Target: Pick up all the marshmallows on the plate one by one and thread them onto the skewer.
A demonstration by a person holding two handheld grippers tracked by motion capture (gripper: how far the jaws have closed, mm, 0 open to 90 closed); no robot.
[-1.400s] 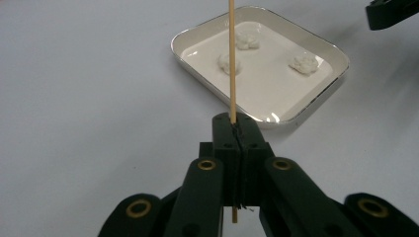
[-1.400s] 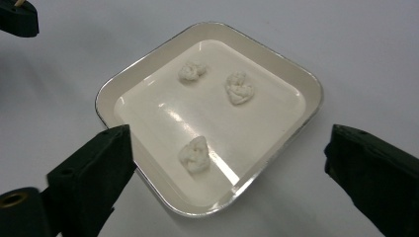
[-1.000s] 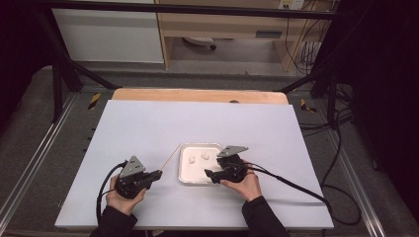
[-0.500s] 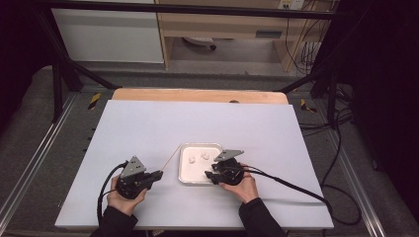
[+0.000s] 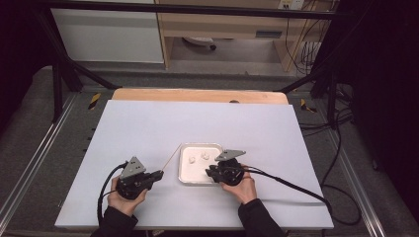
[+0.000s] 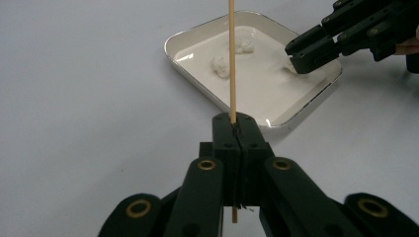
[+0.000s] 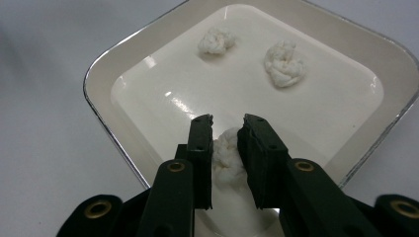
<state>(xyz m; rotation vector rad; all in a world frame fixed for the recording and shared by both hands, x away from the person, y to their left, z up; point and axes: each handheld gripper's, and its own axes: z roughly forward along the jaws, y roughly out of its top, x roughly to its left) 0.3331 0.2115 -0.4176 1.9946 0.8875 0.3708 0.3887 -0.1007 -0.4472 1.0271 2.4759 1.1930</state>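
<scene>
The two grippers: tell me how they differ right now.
The left gripper is shut on a thin wooden stick; the right gripper has just been closing around a white cotton ball. The left gripper sits on the table beside the white tray; the right gripper reaches into the tray. Both have black jaws.

Table (image 5: 148, 123) viewed from above, facing twelve o'clock; tray (image 5: 184, 163) seen close along each gripper's jaws, shared by all views.
</scene>
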